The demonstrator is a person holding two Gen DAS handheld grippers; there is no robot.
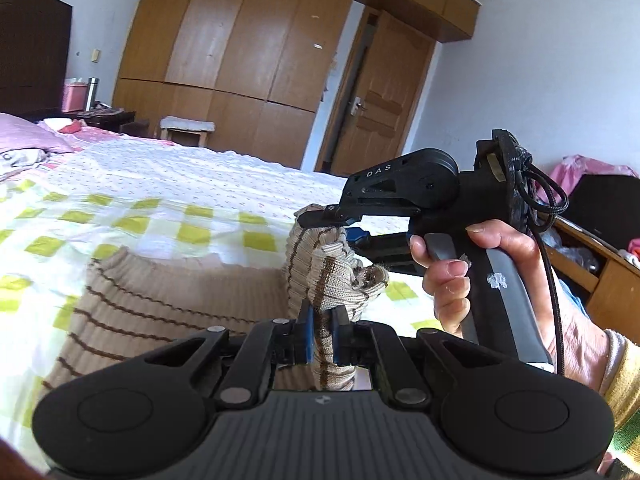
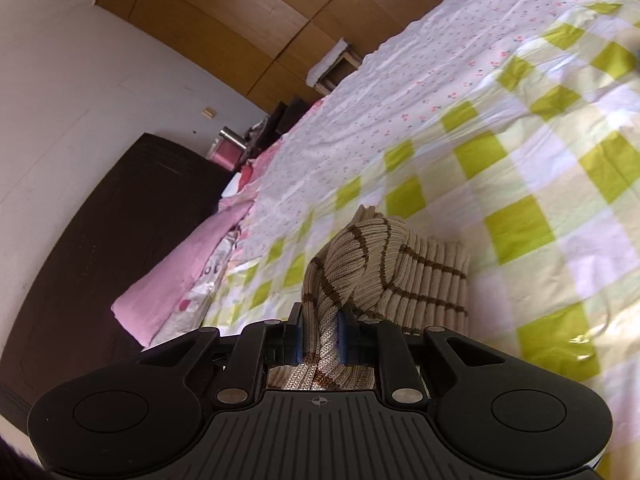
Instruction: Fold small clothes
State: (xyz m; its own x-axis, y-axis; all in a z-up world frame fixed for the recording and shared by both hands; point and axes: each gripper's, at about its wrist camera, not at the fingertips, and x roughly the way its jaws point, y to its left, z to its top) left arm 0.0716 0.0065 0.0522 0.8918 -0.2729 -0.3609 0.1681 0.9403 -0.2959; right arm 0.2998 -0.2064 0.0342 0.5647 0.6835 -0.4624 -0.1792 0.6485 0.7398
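The right gripper tips are buried in the striped knit, so you can't see the pinch. The bedspread looks smeared at the right wrist view's far edge. Nightstand clutter is too tiny to make out.

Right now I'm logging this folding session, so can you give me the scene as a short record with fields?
setting: bed with green checked sheet
garment: beige striped sweater, partly lifted, rest lying on the bed
left gripper: shut on a bunched part of the sweater
right gripper: shut on another part of the sweater
background: wooden wardrobe, door
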